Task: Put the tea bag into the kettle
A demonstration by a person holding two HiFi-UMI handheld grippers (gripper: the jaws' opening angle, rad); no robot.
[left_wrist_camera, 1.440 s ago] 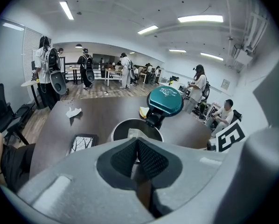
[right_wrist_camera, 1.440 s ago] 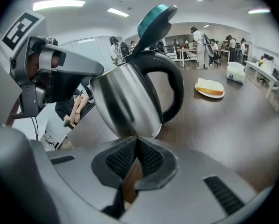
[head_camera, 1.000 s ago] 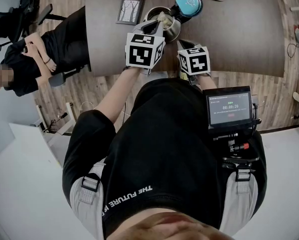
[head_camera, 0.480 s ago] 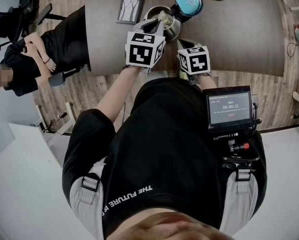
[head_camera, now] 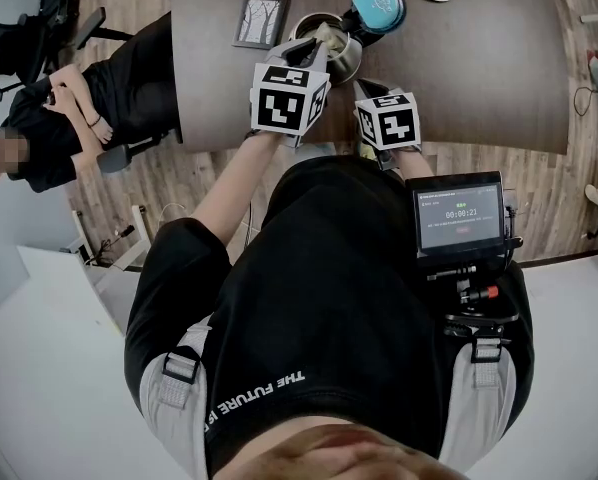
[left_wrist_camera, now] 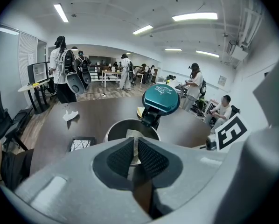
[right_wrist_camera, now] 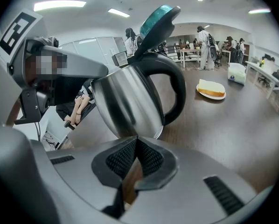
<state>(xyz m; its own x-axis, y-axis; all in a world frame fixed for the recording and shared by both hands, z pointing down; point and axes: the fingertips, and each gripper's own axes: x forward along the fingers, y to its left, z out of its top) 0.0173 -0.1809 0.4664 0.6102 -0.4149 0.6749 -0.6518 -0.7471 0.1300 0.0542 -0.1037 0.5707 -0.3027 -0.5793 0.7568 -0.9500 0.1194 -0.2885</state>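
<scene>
Two-handed, hovering at the near edge of the dark table [head_camera: 459, 78]: clamping the left gripper [left_wrist_camera: 134, 141] shut on the tea bag [left_wrist_camera: 132, 135], pinching its pale paper between the ribbed pads [left_wrist_camera: 120, 158] and dangling it right over the open mouth of the steel kettle [left_wrist_camera: 112, 129], beside the flipped-up teal lid [left_wrist_camera: 161, 99]; holding the right gripper [right_wrist_camera: 136, 143] just beside the kettle's lower wall, jaws pressed together on nothing; sharing the table with a framed picture [left_wrist_camera: 81, 144] lying left of the kettle and a bread slice [right_wrist_camera: 212, 87] sitting on a plate [right_wrist_camera: 208, 96] well apart from it
</scene>
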